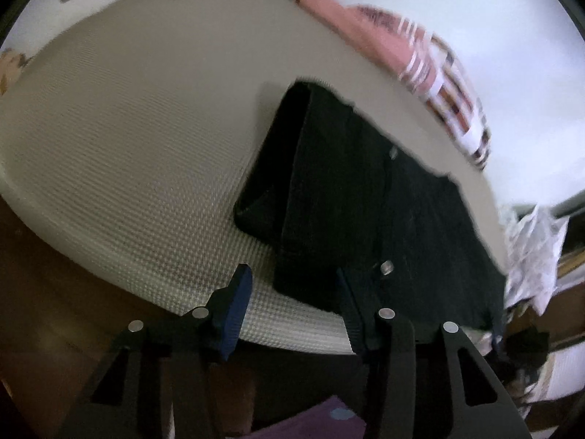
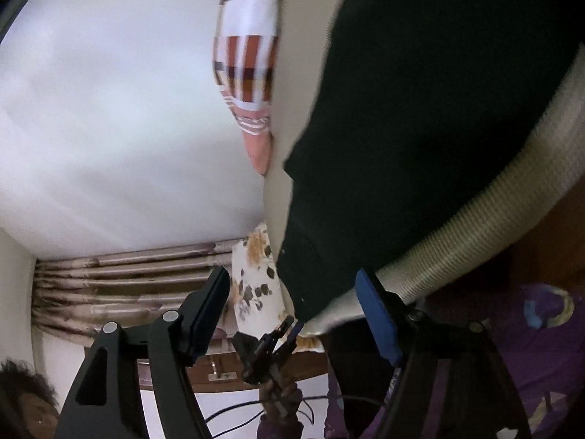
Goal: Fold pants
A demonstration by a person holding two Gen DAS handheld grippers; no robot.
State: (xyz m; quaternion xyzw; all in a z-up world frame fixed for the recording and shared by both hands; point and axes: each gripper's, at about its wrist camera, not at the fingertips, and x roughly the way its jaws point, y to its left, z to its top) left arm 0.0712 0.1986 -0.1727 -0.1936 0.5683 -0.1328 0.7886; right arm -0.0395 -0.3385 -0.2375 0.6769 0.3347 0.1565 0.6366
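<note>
Both grippers spread, holding nothing: left gripper (image 1: 294,305), right gripper (image 2: 294,309). Pants (image 1: 365,197) partly folded on mattress (image 1: 128,128). Next: pinch near edge, fold again.

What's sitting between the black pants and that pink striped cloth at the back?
Nothing: in the left wrist view, only a bare strip of the textured beige mat separates the black pants from the pink striped cloth.

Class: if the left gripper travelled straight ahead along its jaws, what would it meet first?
Probably the near edge of the black pants on the textured mat; the left gripper is open, and depth is uncertain.
</note>
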